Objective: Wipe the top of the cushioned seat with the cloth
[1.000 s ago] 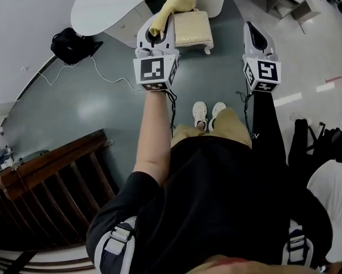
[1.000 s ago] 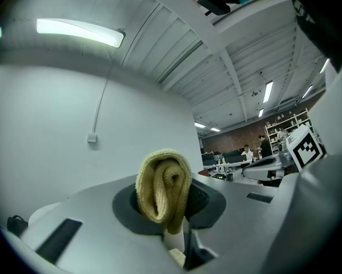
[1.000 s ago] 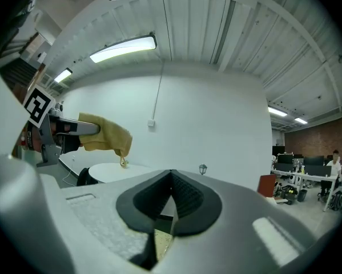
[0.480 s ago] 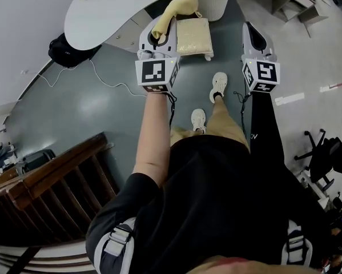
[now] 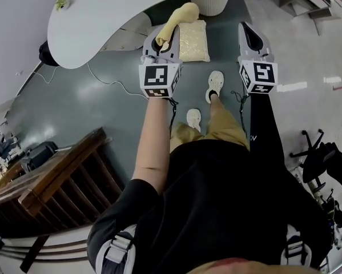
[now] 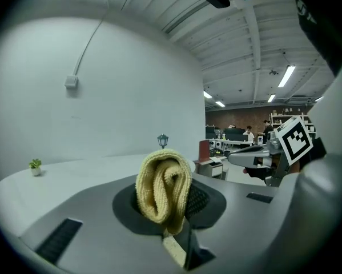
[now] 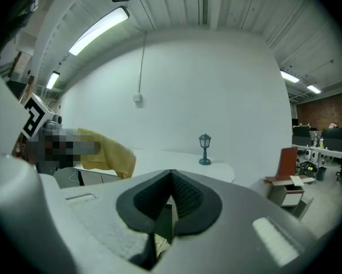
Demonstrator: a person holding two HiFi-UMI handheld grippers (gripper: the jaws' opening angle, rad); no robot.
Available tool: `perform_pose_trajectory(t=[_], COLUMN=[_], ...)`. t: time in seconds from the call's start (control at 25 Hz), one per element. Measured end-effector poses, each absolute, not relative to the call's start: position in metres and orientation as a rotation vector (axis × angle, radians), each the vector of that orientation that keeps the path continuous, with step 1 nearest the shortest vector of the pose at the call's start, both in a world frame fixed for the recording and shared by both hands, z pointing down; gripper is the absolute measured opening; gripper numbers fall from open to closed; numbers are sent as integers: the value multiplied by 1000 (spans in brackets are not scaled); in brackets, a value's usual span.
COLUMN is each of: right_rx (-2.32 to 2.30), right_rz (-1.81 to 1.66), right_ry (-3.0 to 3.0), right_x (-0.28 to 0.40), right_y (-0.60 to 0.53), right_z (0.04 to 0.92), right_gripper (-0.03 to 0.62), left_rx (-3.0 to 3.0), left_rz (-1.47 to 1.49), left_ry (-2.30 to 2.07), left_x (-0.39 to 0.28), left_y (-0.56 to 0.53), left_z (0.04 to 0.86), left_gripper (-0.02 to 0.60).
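A beige cushioned seat [image 5: 193,41] stands on the grey floor ahead of the person's feet, partly under the white table. My left gripper [image 5: 161,39] is shut on a folded yellow cloth [image 5: 177,17], which hangs out past the jaws over the seat's left edge. In the left gripper view the cloth [image 6: 163,187] bulges between the closed jaws of the left gripper [image 6: 172,201]. My right gripper [image 5: 246,29] hovers to the right of the seat, above the floor. Its jaws meet with nothing between them in the right gripper view [image 7: 171,194], where the cloth [image 7: 112,154] shows at left.
A curved white table [image 5: 102,16] with a small plant [image 5: 60,2] and a little lamp [image 7: 204,148] overhangs the seat. A ribbed white base [image 5: 209,2] stands behind it. A cable [image 5: 111,82] and black bag [image 5: 45,52] lie left; a wooden railing [image 5: 56,181] is near left.
The person has stepped forward, one foot now ahead of the other. Both grippers are closer to the seat, and the cloth stays gripped in the left one.
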State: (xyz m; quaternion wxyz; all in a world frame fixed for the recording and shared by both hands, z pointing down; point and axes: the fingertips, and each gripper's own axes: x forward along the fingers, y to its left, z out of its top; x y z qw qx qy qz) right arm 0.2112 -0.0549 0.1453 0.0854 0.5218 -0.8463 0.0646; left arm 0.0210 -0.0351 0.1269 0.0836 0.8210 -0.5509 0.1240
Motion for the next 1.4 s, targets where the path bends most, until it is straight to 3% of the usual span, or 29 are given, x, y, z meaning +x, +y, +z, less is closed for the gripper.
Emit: perform_pose_trajectory(t=[0.72,1.08,1.4], right_rx=[1321,1275,1274], right_rz=[468,546,559], right_ry=[-2466,-2425,-2395], right_x=[193,171,157], right_y=[-102,-93,-92], right_z=[325,399,440], right_gripper=[0,0,0], left_rx=[2179,1982,1856], left_rz=[634,580,751], left_ry=[-1281,-1032,-1020], left_x=[61,100,73], left_y=[-96,-116,-126], left_z=[363,481,562], left_gripper=[57,55,55])
